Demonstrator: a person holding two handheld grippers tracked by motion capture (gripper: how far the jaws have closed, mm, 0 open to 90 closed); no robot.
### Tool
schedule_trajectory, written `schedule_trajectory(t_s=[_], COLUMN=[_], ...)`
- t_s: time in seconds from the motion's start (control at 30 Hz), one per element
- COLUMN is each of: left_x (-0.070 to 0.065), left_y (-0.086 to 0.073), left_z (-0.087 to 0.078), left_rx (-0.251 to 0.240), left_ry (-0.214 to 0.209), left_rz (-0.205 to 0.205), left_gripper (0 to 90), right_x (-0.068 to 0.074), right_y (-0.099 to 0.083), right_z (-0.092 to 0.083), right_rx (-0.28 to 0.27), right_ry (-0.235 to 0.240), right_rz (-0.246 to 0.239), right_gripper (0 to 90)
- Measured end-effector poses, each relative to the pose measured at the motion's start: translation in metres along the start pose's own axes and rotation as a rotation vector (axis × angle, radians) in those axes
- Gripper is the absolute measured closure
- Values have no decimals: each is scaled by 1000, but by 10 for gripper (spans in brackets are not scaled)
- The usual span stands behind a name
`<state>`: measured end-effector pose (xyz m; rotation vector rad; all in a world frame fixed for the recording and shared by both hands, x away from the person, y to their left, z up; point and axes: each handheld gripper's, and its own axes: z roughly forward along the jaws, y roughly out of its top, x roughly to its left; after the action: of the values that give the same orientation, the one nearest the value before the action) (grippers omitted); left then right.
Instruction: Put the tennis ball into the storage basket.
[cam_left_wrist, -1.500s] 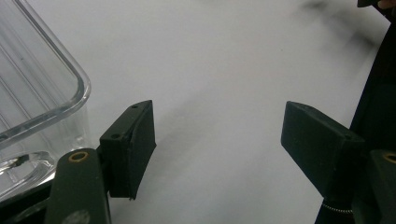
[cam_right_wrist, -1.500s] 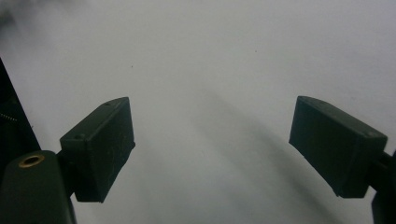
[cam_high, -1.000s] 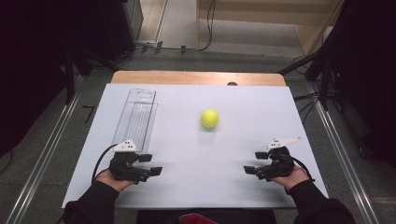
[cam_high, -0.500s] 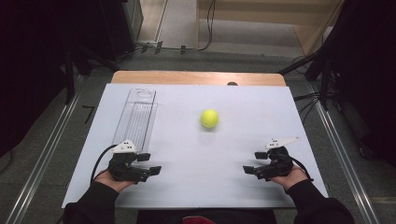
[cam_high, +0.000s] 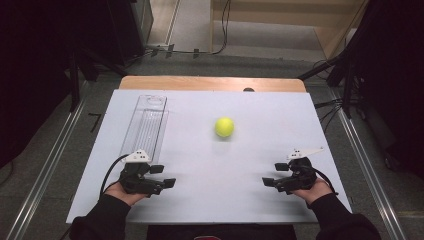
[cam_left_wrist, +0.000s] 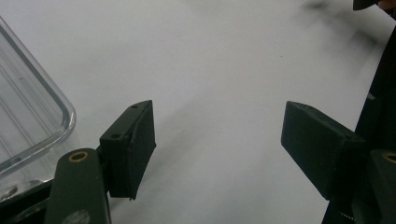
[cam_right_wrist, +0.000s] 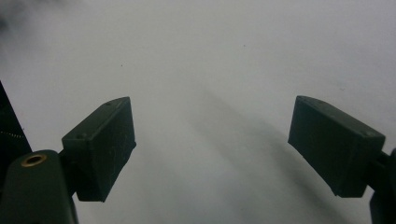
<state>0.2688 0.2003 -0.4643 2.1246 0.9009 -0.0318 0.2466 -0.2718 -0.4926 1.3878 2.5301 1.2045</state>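
A yellow-green tennis ball (cam_high: 224, 127) lies on the white tabletop (cam_high: 230, 160), a little past the middle. A long clear plastic tray (cam_high: 146, 122) rests at the left, running away from me; its near corner (cam_left_wrist: 32, 126) appears in the left gripper view. My left gripper (cam_high: 166, 183) rests on the table just below that tray and points right; its jaws (cam_left_wrist: 219, 128) stand apart over bare white surface. At the right front my right gripper (cam_high: 269, 182) points left, well short of the ball, and its jaws (cam_right_wrist: 212, 135) are open with nothing between them.
A strip of bare wood (cam_high: 210, 83) shows along the table's far edge. Metal rails (cam_high: 367, 170) run down both sides of the table, with cables on the floor (cam_high: 200, 50) beyond it. White surface lies between the two grippers.
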Motion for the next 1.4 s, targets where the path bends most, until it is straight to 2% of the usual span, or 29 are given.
schedule_trajectory(t_s=[0.13,0.23,0.4,0.63,0.77,0.87,1.07,1.3,1.4], left_x=[-1,-3,-11,-13,-12,-13,-14,-16,-16], left_y=[2,6,15,26,35,43,54,67,72], left_z=[1,0,-7,-11,-11,-11,-6,3,6], left_rx=[12,10,-15,-23,-8,-10,-25,-2,-1], left_ry=[-12,-29,-8,6,7,15,12,26,14], left_rz=[-15,-43,-16,-27,-34,-22,-10,3,5], left_gripper=[271,270,271,271,271,271,270,270,271], right_x=[0,2,6,7,7,7,6,5,5], right_y=[1,1,1,4,4,5,4,4,4], right_z=[0,0,-1,2,3,3,3,4,4], right_rx=[3,10,12,23,22,21,24,30,27], right_ry=[3,7,8,12,12,12,8,5,3], right_rz=[5,0,-10,-16,-20,-24,-26,-25,-22], right_gripper=[127,127,127,127,127,127,127,127,127])
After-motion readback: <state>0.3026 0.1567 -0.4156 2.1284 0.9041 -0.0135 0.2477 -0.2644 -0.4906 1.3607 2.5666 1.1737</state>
